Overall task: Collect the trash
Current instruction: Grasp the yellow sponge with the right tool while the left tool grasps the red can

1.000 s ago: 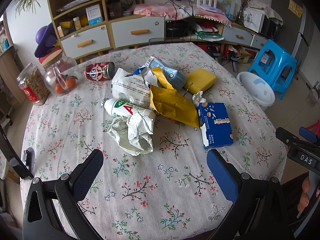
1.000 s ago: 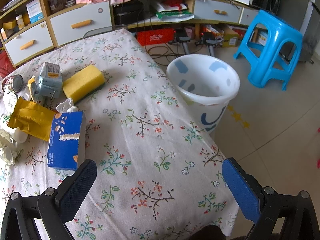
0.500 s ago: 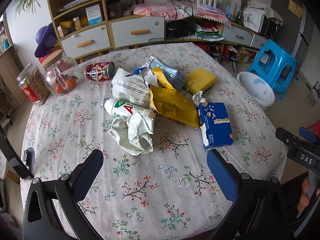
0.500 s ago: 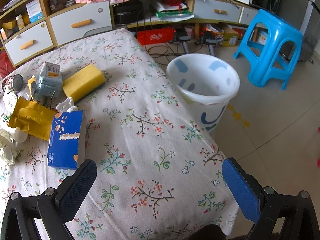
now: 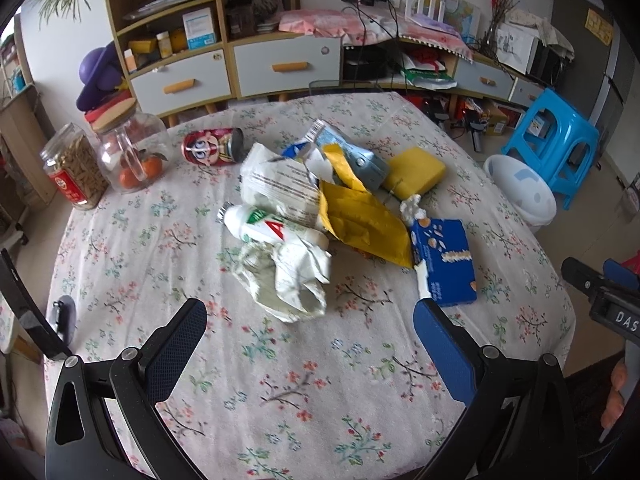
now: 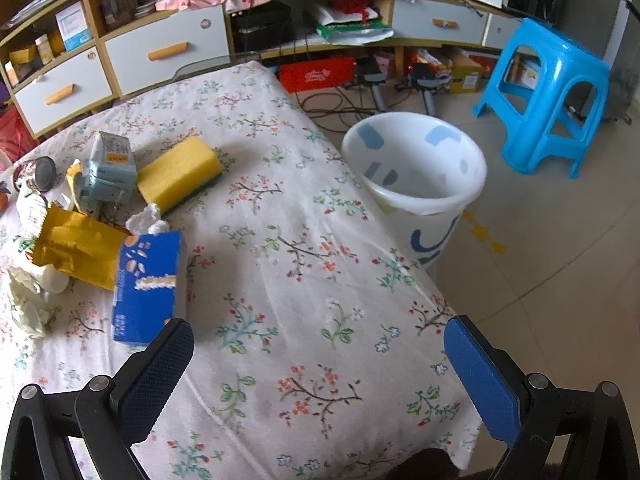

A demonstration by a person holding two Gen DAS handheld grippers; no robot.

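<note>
Lying flat, the blue box (image 5: 444, 260) runs lengthwise toward the left claw (image 5: 308, 332).

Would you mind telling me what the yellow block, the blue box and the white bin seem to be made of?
The yellow block looks like foam sponge: matte, porous, with a thin green layer underneath. The blue box appears to be printed cardboard, with crisp folded edges and a slight sheen. The white bin is probably plastic: smooth, slightly translucent walls with a moulded rim.
</note>
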